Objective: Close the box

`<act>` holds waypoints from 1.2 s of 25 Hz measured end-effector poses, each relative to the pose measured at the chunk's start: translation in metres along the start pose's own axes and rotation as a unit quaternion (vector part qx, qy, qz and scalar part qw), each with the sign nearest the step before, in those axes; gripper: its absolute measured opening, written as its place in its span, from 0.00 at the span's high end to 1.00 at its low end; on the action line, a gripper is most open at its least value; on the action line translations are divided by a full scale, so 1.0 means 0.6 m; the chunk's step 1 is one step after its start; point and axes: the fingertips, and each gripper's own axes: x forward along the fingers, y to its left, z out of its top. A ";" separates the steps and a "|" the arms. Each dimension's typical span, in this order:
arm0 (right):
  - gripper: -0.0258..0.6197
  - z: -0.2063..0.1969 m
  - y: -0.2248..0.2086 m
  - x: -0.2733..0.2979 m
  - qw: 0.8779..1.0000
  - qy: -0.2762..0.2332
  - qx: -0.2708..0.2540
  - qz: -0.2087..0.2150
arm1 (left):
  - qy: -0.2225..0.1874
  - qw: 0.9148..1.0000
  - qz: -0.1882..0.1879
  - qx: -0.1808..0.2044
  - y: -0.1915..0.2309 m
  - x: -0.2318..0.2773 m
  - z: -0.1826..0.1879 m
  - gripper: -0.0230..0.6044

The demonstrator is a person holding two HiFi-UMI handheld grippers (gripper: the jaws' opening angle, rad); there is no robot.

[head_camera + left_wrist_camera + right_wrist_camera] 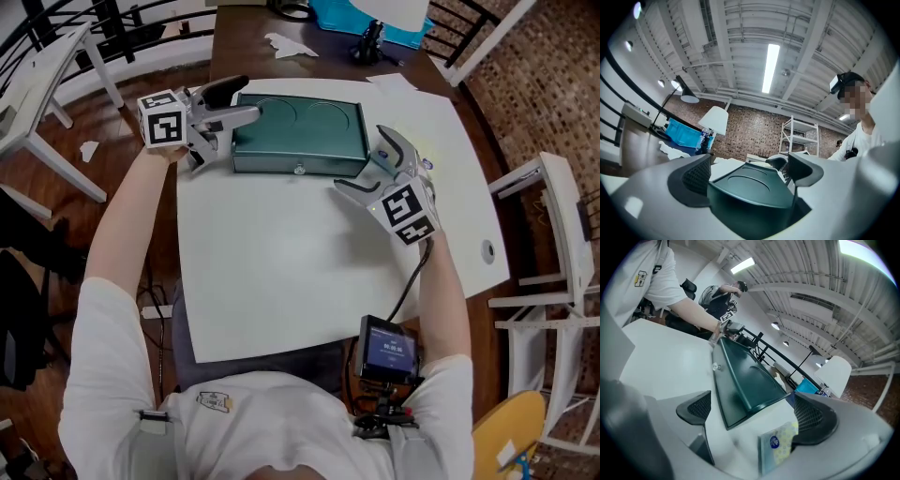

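Note:
The dark green box (298, 131) lies at the far side of the white tabletop (281, 272), lid down flat, with two round embossed shapes on top and a small knob (299, 170) on its front. My left gripper (248, 99) hovers at the box's back left corner, jaws open. In the left gripper view the box (750, 187) fills the gap of the left gripper (751, 171), and no pad presses on it. My right gripper (359, 157) stands open just off the box's right front corner. The right gripper (754, 414) looks along the box (745, 380), apart from it.
A small yellow-and-blue packet (780, 448) lies by my right gripper's outer finger. A blue bin (347, 14) and paper scraps (291, 44) sit on the brown table behind. White furniture stands at left (37, 103) and right (553, 244). A small screen (386, 349) hangs at the person's waist.

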 end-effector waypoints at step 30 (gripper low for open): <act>0.96 0.065 0.216 -0.252 0.924 -0.192 0.299 0.144 | 0.130 0.986 0.005 0.103 -0.474 -0.061 -0.217 0.96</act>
